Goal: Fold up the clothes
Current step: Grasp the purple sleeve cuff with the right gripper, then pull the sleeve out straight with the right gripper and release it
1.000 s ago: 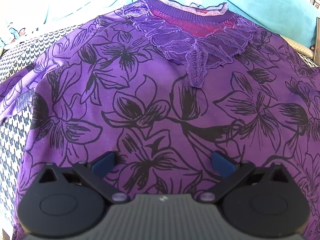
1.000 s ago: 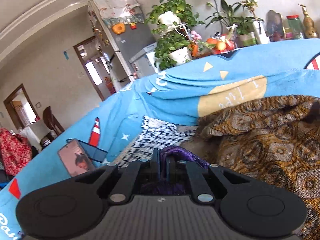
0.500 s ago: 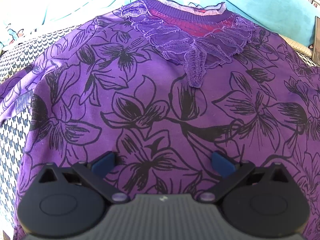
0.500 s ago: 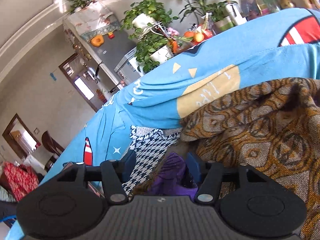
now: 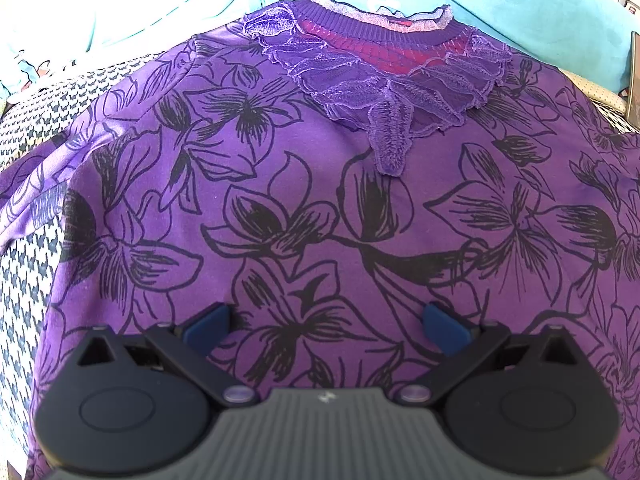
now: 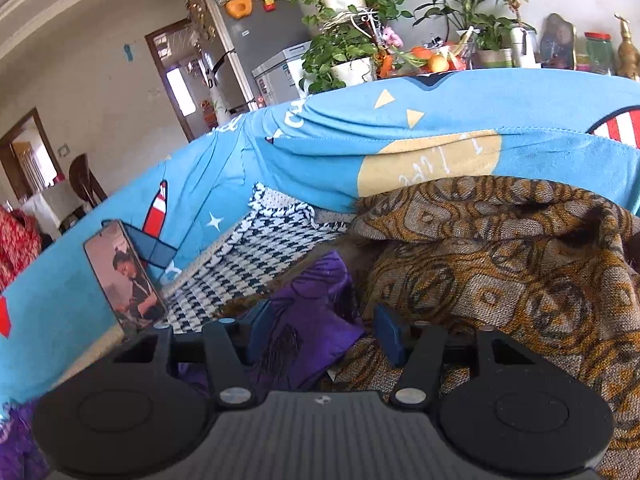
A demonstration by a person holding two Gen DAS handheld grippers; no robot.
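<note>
— While hovering low over the purple floral top, left gripper spread wide, blue fingertips well apart, gripping nothing?

— Correct. Top spread flat across the houndstooth cover, lace collar at the far end, up against the turquoise blanket.

— And the right gripper?

— Partly parted, with a bunched fold of purple fabric lying between the blue fingertips. Loose there, not pinched; touching the left finger or not, hard to tell.

— Anything just beside that fold?

— Brown patterned cloth heaped to the right, partly over the purple. Houndstooth cover behind, then blue blanket draped over the sofa back.

— Elsewhere?

— Phone propped upright against the blue blanket at left, screen lit. Potted plants and oranges on the ledge behind, fridge farther back.
</note>
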